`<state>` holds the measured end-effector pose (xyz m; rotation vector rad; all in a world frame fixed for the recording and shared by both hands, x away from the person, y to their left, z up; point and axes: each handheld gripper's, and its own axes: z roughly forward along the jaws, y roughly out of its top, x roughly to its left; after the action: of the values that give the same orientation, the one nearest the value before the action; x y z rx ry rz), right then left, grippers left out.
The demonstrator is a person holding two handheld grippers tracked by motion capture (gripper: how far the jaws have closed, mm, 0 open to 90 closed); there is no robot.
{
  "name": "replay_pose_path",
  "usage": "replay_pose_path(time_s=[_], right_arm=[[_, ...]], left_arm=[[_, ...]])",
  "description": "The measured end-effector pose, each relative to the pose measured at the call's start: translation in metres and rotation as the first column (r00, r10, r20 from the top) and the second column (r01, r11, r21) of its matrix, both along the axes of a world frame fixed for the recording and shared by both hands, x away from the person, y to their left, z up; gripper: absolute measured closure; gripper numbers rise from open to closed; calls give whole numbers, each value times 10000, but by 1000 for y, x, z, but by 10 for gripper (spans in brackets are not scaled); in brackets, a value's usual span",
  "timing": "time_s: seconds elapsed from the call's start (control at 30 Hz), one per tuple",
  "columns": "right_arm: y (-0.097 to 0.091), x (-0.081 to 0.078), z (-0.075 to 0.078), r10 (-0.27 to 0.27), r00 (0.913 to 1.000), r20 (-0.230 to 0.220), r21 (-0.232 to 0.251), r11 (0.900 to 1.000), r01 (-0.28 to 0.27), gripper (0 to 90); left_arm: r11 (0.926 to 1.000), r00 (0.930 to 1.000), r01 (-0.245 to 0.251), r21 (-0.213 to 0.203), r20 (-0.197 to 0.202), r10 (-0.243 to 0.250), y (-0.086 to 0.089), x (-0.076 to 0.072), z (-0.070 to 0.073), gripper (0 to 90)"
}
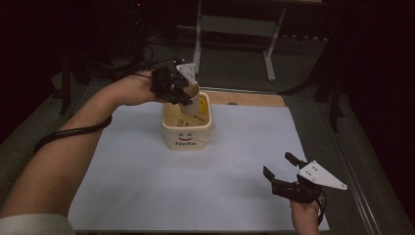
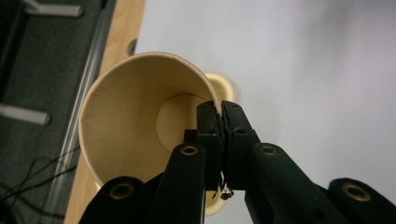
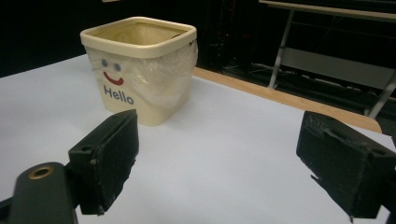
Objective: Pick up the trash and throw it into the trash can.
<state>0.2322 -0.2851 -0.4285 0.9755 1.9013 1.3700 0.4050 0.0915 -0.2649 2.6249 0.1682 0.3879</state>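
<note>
The left tool [image 1: 182, 93] pinches the rim of a paper cup [image 2: 140, 121], one jaw inside the wall and one outside, shut tight on that thin edge. In the high view the cup [image 1: 194, 100] hangs tilted over the far side of a cream bin [image 1: 187, 132] printed with a smile and "Hello", which stands on the white sheet [image 1: 147, 181] toward the far middle of the bench [image 1: 254, 99]. The cup looks empty inside.

The step in hand looks like dropping the cup into the bin. To do it well, bring the cup's base past the bin's rim before letting go — a release while it sits on the edge could tip it out over the far side. The grip is only on the rim, so slow wrist turns suit it.

The right tool [image 1: 288, 171] rests near the right near corner, jaws spread wide and empty, well apart from the bin [image 3: 140, 70]. The sheet between is bare, so there is open room on the near and right sides; the bench's far wooden edge lies just beyond the bin.
</note>
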Motion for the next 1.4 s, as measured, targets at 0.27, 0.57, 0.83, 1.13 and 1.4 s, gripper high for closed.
replay_pose_path(time_s=[0.27,0.57,0.83,1.13,1.4], right_arm=[[0,0,0,31,10000,-16,-14,10000,-31,129],[-1,0,0,4,10000,-17,21,10000,-4,128],[1,-1,1,36,10000,23,-45,10000,-36,129],[1,0,1,43,10000,13,-12,10000,-43,128],[3,-1,2,62,10000,41,-40,10000,-62,129]], left_arm=[[9990,9994,-305,323,179,299,-1,18,-5,881],[9873,9856,-1567,-247,606,1580,13,22,0,499],[9787,9816,-1840,-906,354,1878,31,11,-4,426],[9690,9804,-1963,-1502,-123,1967,50,-4,-6,357],[9622,9739,-2260,-1521,-579,2196,61,-15,-10,210]])
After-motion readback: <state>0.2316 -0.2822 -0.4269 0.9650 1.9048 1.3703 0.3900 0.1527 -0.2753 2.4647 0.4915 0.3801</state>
